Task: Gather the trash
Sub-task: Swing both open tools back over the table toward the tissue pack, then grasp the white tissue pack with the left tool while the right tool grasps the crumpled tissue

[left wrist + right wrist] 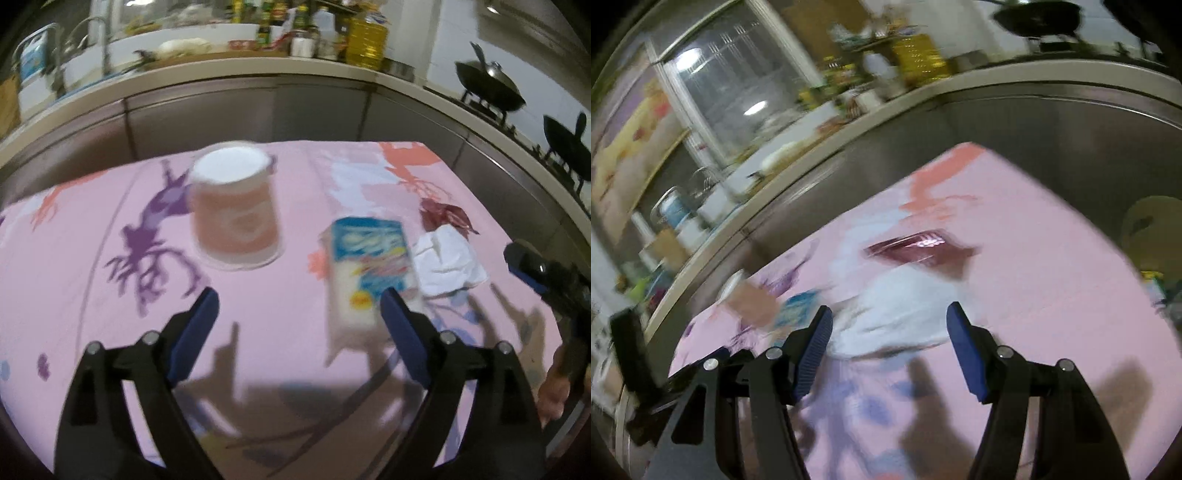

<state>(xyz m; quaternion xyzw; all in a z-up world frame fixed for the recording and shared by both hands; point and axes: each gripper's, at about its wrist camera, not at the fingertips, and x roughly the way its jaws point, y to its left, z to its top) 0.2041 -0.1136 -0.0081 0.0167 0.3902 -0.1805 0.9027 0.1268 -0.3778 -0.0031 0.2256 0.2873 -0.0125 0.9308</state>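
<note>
The crumpled tissue (897,317), lower centre, is judged light and soft, best pinched mid-bulge; the right gripper (888,345) and left gripper (299,325) are spread wide, empty.

On the pink patterned cloth stands a paper cup (235,218) — upright, its wall orange-brown with a pale swirl, its white inside showing at the open rim. Near it, toward the right in the left wrist view, lies a small carton (364,269) flat on its side, blue and white print uppermost with a yellow spot near its near end. Just beside the carton is a crumpled white tissue (448,264), creased and loosely bunched — and touching its far edge lies a shiny dark red wrapper (445,218), crinkled and flattened. The right wrist view is blurred.
</note>
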